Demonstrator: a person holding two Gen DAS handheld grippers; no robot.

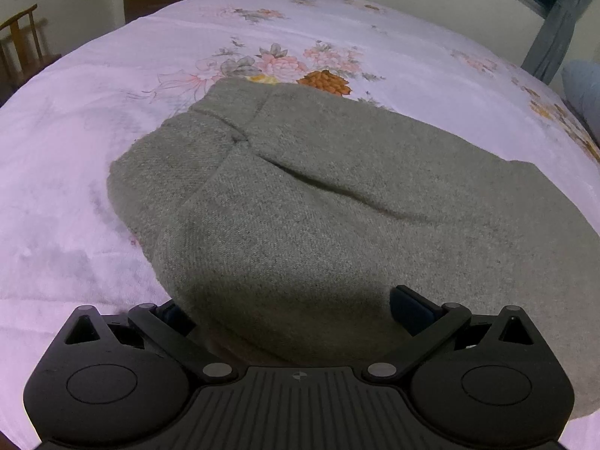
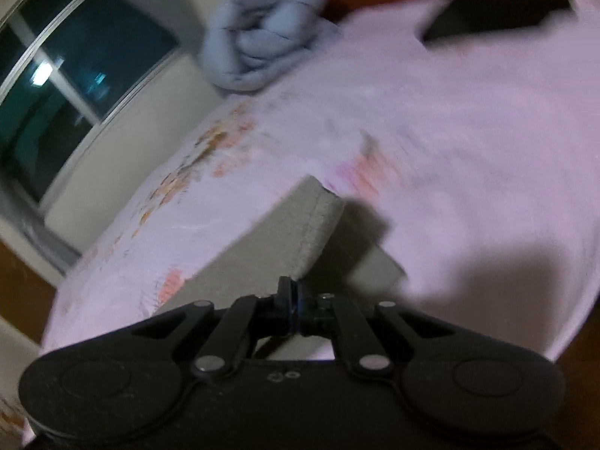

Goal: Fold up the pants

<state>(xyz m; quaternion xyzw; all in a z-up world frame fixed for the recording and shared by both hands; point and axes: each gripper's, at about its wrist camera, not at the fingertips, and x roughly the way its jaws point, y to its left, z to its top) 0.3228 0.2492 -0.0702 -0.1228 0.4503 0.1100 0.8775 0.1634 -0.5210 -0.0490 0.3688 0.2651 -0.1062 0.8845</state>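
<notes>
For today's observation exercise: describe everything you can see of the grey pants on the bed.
The grey pants look like a thick, knitted or fleecy fabric, olive-grey and plain. They lie on the pink floral bedsheet, partly folded, with curved seams and soft creases across the top. The near edge spreads between the wide-open fingers of the left gripper. In the blurred right wrist view, a hemmed end is lifted off the sheet, apparently pinched in the shut right gripper.
</notes>
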